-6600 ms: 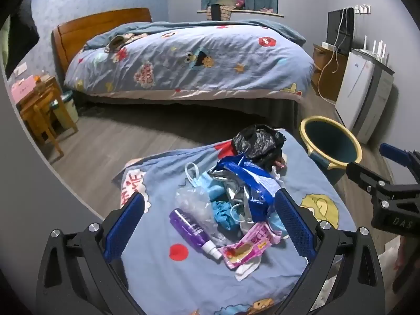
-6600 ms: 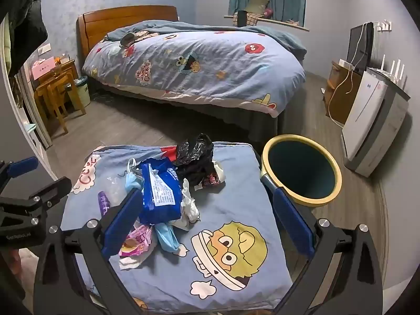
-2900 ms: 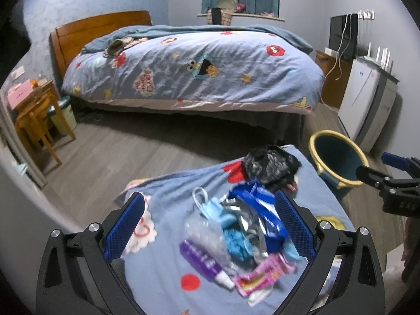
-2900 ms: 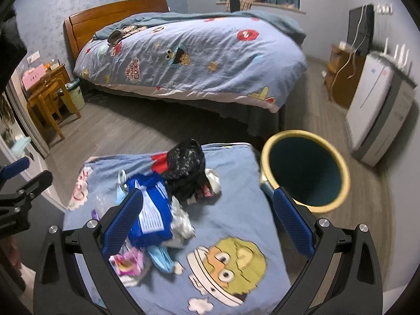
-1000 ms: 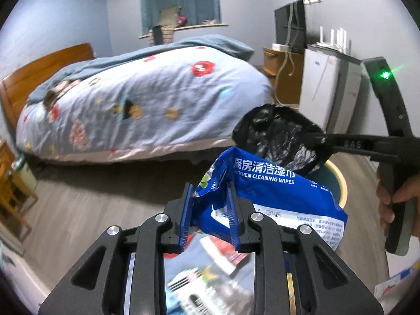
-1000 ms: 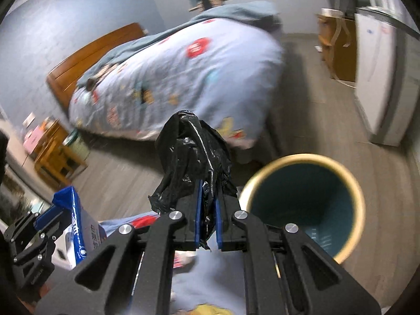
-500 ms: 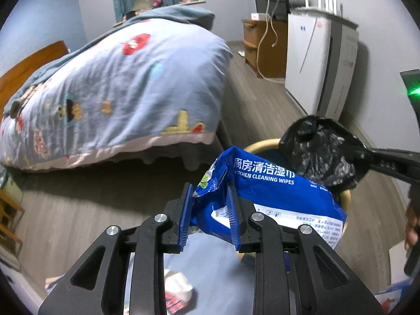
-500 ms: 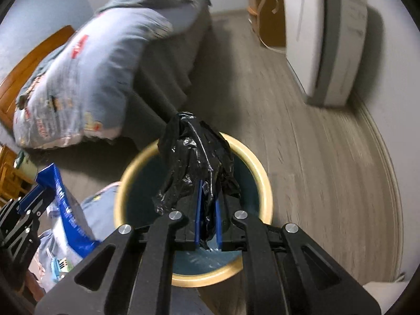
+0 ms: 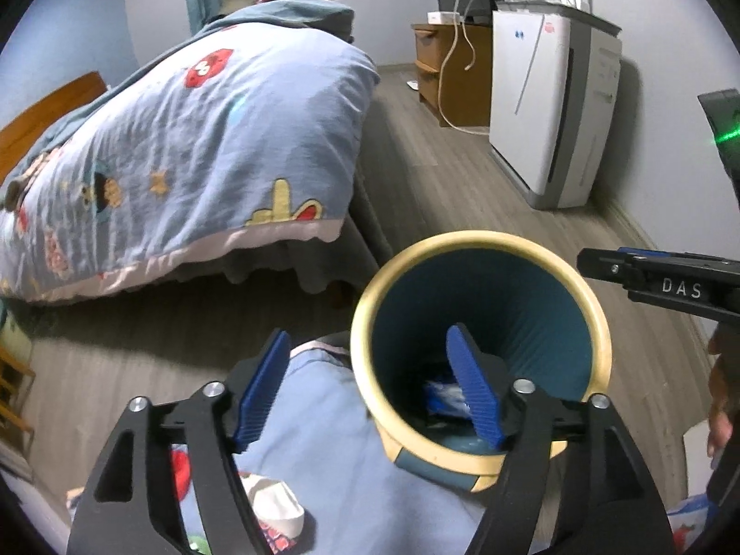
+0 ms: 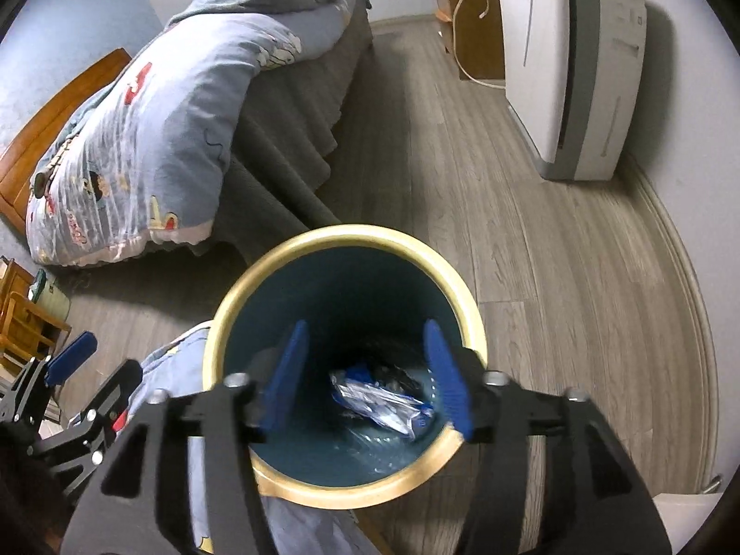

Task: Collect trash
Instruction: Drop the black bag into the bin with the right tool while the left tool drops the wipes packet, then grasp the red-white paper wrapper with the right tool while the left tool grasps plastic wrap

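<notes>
A teal waste bin with a yellow rim (image 9: 471,240) (image 10: 342,233) stands on the floor beside the blue cloth-covered table. The blue wet-wipes pack (image 10: 379,397) (image 9: 441,395) lies at its bottom, next to something dark that is hard to make out. My left gripper (image 9: 370,384) hovers at the bin's near edge, its jaws opening with nothing between them. My right gripper (image 10: 365,379) hangs right over the bin's mouth, its jaws also opening and empty. It reaches in from the right of the left wrist view (image 9: 647,273).
A bed with a blue cartoon quilt (image 9: 185,129) fills the left. A white air purifier (image 9: 550,106) and a wooden cabinet (image 9: 444,60) stand by the far wall. A white crumpled tissue (image 9: 273,508) lies on the blue cloth (image 9: 323,453). A hand (image 9: 721,397) shows at the right.
Both grippers came over the bin and opened. The wipes pack dropped from the left one and the black bag from the right one; the pack now lies inside the bin.
</notes>
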`<move>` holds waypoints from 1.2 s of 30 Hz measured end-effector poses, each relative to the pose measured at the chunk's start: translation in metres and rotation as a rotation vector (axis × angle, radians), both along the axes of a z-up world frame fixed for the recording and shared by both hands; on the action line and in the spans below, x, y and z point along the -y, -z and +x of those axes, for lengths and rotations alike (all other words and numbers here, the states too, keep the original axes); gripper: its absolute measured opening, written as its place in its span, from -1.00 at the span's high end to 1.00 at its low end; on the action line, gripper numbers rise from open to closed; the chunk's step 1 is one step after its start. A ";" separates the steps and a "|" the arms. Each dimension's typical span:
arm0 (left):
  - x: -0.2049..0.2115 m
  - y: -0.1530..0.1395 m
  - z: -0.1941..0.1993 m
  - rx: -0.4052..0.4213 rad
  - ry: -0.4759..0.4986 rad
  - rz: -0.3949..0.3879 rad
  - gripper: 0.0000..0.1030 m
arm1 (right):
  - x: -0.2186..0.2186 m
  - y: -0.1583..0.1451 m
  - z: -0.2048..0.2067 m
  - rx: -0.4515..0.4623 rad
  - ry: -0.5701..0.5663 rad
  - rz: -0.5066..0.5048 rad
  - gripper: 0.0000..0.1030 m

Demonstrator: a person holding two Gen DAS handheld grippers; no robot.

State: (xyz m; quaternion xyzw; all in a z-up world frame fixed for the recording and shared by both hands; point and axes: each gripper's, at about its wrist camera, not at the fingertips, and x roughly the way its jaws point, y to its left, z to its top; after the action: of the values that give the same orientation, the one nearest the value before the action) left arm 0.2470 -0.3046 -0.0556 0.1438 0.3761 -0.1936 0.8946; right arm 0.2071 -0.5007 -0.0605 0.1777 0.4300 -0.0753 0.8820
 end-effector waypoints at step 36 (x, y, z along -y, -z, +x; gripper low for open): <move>-0.325 -0.036 -0.112 0.012 -0.379 -0.062 -0.86 | -0.236 -0.043 -0.036 0.068 -0.357 -0.152 -0.89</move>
State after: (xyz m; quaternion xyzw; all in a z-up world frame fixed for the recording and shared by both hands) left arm 0.1355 0.0200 -0.0198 0.0438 0.3850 -0.0323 0.9213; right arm 0.1708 -0.2649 -0.0174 0.0342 0.4176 0.0560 0.9062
